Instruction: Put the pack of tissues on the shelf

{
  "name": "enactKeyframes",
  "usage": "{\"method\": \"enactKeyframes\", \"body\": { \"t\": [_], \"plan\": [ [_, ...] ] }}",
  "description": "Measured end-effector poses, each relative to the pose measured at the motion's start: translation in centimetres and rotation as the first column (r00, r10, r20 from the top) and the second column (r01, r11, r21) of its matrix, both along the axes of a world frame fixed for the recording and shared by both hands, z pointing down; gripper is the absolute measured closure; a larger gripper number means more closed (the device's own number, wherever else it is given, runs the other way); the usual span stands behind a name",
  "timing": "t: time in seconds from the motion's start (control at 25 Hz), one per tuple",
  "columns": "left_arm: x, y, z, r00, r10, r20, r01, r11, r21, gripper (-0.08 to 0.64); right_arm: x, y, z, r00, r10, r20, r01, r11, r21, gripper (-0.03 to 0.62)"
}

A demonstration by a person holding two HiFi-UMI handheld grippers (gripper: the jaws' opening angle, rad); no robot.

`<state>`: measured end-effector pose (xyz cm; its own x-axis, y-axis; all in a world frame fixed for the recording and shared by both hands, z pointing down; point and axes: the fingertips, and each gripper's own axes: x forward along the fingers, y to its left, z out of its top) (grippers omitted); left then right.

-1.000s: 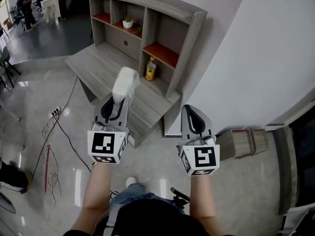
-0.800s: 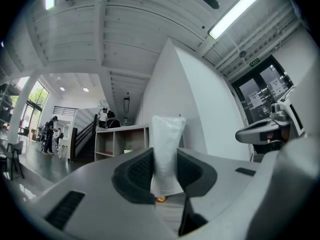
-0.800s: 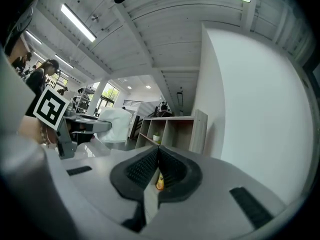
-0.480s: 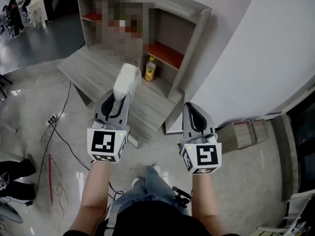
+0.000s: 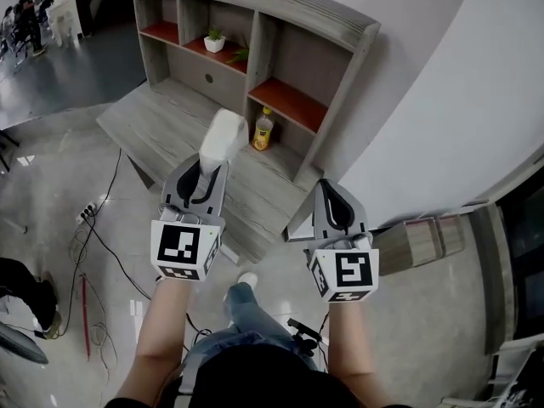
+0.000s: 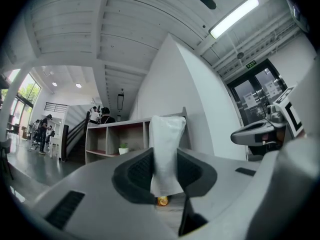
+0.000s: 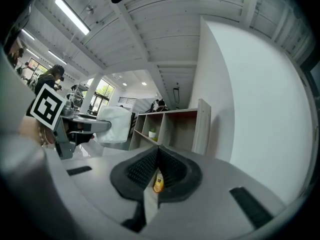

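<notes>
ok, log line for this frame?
left gripper: shut on tissue pack | right gripper: shut, empty | shelf: pack not yet placed

A yellow bottle [image 5: 263,131] stands upright. Up and left of the bottle sits a small green plant in a white pot [image 5: 214,42]. Well to the bottle's lower left, a power strip [image 5: 87,215] lies on the glossy floor [image 5: 51,168], with black cables [image 5: 110,240] trailing past a red rod [image 5: 84,303]. Right of the bottle rises a white wall [image 5: 442,100], with wooden crates [image 5: 421,245] at its foot. Far up-left of the bottle stand people [image 5: 32,8].
</notes>
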<state>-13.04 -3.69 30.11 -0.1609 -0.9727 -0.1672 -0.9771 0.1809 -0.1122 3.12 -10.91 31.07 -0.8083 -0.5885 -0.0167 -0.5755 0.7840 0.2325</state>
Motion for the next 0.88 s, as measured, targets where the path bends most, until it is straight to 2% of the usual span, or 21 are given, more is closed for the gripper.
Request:
{"method": "enactKeyframes", "body": {
  "t": [0.32, 0.88],
  "plan": [
    [-4.0, -6.9, 0.3, 0.999, 0.049, 0.012, -0.049, 0.998, -0.027, 0.459, -3.9, -6.2, 0.8, 0.999, 0.047, 0.022, -0.046, 0.998, -0.030, 0.575],
    [-7.9, -18.7, 0.2, 0.987, 0.157, 0.028, -0.156, 0.987, -0.030, 0.459, -7.4, -17.3, 1.0, 0.987, 0.153, 0.052, -0.150, 0.986, -0.067, 0.575]
  ]
}}
